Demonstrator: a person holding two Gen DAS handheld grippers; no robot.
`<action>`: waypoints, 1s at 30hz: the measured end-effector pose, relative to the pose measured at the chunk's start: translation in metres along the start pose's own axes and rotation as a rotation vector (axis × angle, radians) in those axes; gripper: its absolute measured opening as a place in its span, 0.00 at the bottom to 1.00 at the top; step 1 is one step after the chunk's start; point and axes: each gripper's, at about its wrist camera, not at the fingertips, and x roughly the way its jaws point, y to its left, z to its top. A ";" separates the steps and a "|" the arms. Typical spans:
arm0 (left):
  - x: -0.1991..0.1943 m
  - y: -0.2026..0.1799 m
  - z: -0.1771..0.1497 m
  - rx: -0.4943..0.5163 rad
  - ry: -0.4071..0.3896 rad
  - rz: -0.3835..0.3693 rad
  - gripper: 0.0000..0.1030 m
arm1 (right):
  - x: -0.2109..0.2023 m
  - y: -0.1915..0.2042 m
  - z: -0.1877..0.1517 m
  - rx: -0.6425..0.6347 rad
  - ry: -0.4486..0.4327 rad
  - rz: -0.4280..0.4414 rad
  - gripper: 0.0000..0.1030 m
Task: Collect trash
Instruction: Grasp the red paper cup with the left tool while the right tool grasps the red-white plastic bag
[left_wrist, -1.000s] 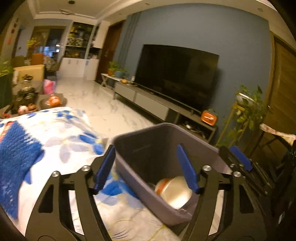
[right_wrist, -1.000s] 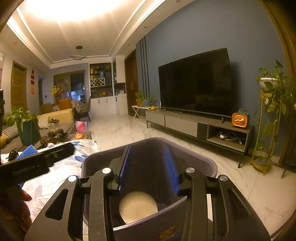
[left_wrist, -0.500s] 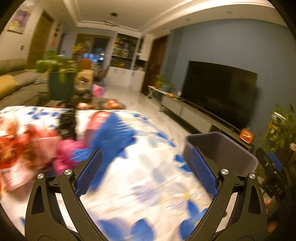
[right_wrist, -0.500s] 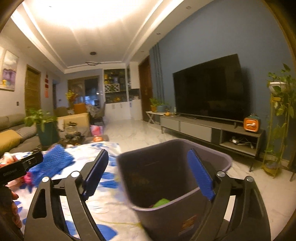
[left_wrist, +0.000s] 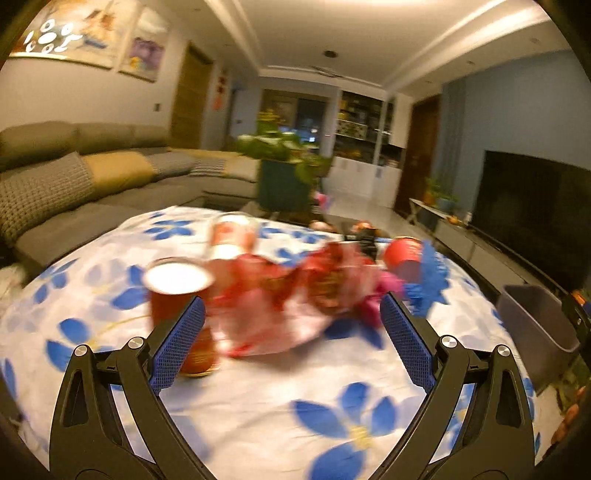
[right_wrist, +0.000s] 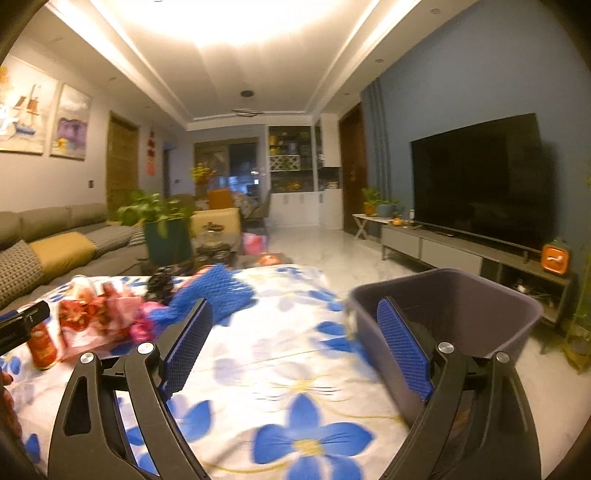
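Observation:
My left gripper (left_wrist: 291, 343) is open and empty above the flowered tablecloth (left_wrist: 295, 406). Just beyond it lie a red cup (left_wrist: 181, 306), a crumpled red-and-pink wrapper (left_wrist: 295, 295), a second cup (left_wrist: 232, 236), a red can (left_wrist: 404, 254) and a blue mesh item (left_wrist: 430, 280). My right gripper (right_wrist: 295, 343) is open and empty, its right finger in front of the grey trash bin (right_wrist: 461, 314) at the table's right edge. The wrapper pile (right_wrist: 99, 317) and blue mesh item (right_wrist: 214, 291) lie to its left. The bin also shows in the left wrist view (left_wrist: 535, 317).
A grey sofa (left_wrist: 74, 184) stands to the left. A potted plant (left_wrist: 284, 173) and a small dark object (left_wrist: 365, 236) are behind the table. A TV (right_wrist: 480, 181) on a low console (right_wrist: 461, 254) lines the right wall. A red can (right_wrist: 40, 343) stands at the table's left.
Both grippers have swung left, away from the bin toward the trash on the table. My right gripper opened from nearly closed. The left gripper now faces the cups and wrapper.

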 end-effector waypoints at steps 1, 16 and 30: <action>0.000 0.011 0.001 -0.009 0.002 0.017 0.91 | 0.000 0.009 0.001 -0.010 -0.001 0.018 0.85; 0.021 0.067 -0.005 -0.024 0.062 0.098 0.91 | 0.006 0.079 -0.006 -0.060 0.044 0.193 0.85; 0.051 0.077 0.002 0.009 0.117 0.055 0.66 | 0.026 0.155 -0.014 -0.125 0.082 0.323 0.85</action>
